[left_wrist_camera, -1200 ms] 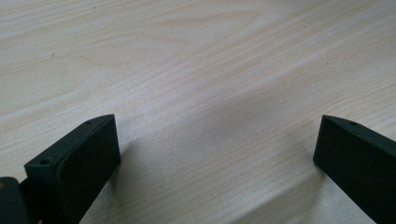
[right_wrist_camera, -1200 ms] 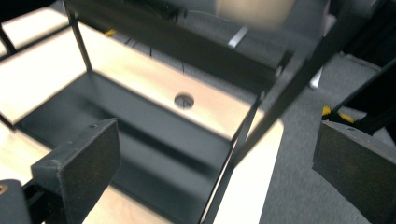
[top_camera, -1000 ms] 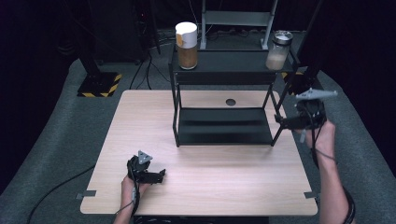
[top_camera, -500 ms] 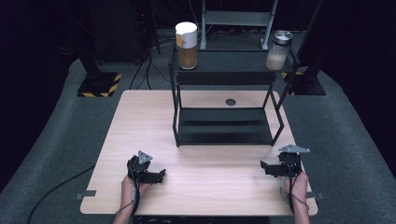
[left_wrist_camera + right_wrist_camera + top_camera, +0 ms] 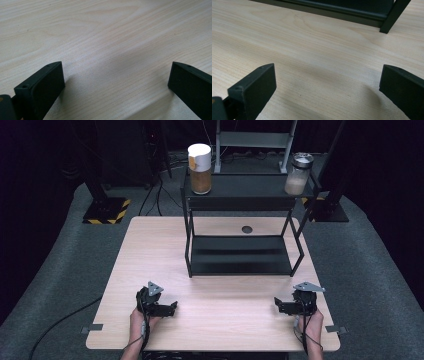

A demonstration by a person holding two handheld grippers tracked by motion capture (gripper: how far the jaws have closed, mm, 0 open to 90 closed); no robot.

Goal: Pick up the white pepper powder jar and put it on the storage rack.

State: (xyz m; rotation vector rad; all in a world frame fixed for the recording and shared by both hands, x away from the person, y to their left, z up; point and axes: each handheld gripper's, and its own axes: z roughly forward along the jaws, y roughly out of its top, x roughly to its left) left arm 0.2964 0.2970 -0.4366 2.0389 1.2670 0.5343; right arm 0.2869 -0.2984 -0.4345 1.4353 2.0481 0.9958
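Note:
A black two-tier metal rack (image 5: 240, 260) stands on the far half of the wooden table (image 5: 150, 250). On its top shelf a white-lidded canister of brown powder (image 5: 200, 168) stands at the left, and a glass jar with a metal lid (image 5: 298, 174) at the right. My left gripper (image 5: 172, 308) rests low over the table's near left, open and holding nothing. My right gripper (image 5: 277, 306) rests over the near right, also open and holding nothing. In the left gripper view the jaws stand wide apart over bare wood (image 5: 112, 62). The right gripper view shows the rack's lower edge and a leg (image 5: 395, 15) ahead.
A small dark round hole (image 5: 247, 229) sits in the table behind the rack. Grey carpet surrounds the table, with black stands and a yellow-striped base (image 5: 107, 212) at the far left. Metal brackets (image 5: 92, 327) mark the table's near corners.
My right gripper has come down from beside the rack's right side to the table's near right edge. The left gripper has stayed put.

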